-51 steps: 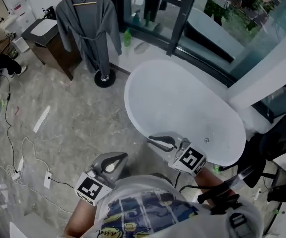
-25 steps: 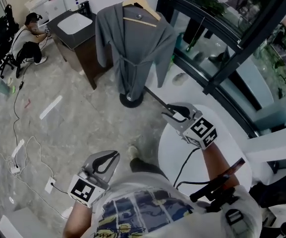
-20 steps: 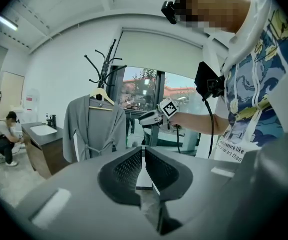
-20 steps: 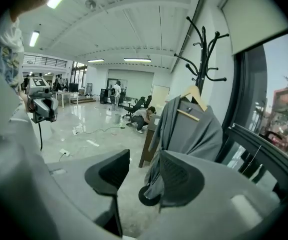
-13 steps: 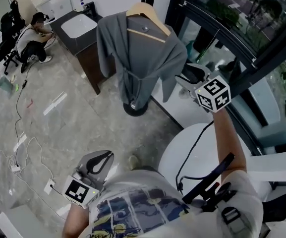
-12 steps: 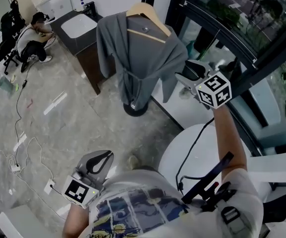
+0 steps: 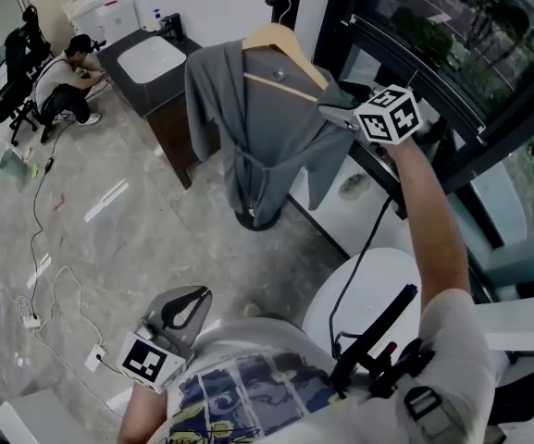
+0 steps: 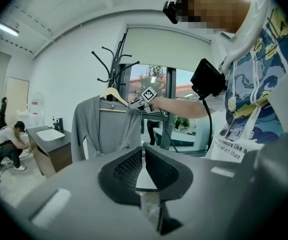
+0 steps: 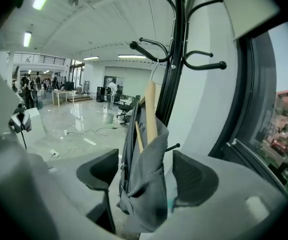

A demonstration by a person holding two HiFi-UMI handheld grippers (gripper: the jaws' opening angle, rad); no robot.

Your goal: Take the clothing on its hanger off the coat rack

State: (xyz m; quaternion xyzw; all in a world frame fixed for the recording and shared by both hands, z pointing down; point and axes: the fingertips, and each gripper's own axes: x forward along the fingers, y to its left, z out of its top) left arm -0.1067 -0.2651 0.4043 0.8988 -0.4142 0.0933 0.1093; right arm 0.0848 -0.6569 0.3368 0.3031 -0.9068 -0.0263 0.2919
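Your right gripper (image 7: 336,111), jaws just opened wide, straddles the grey cloth robe (image 7: 248,128) on its wooden hanger (image 7: 290,49), apparently ready to clamp it. Your left gripper (image 8: 144,151) hangs closed and empty.

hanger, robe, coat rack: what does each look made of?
Hanger: looks like wood, with a pale tan, smooth face and a thin lower bar.
Robe: soft matte grey cloth. It drapes in folds and is tied with a belt; the weave is too small to tell.
Coat rack: probably metal, black with a slight sheen. It has a thin pole and curved hooks with rounded tips.

Grey robe (image 7: 257,128), tan wood hanger (image 7: 285,43), blk rack (image 9: 176,44).
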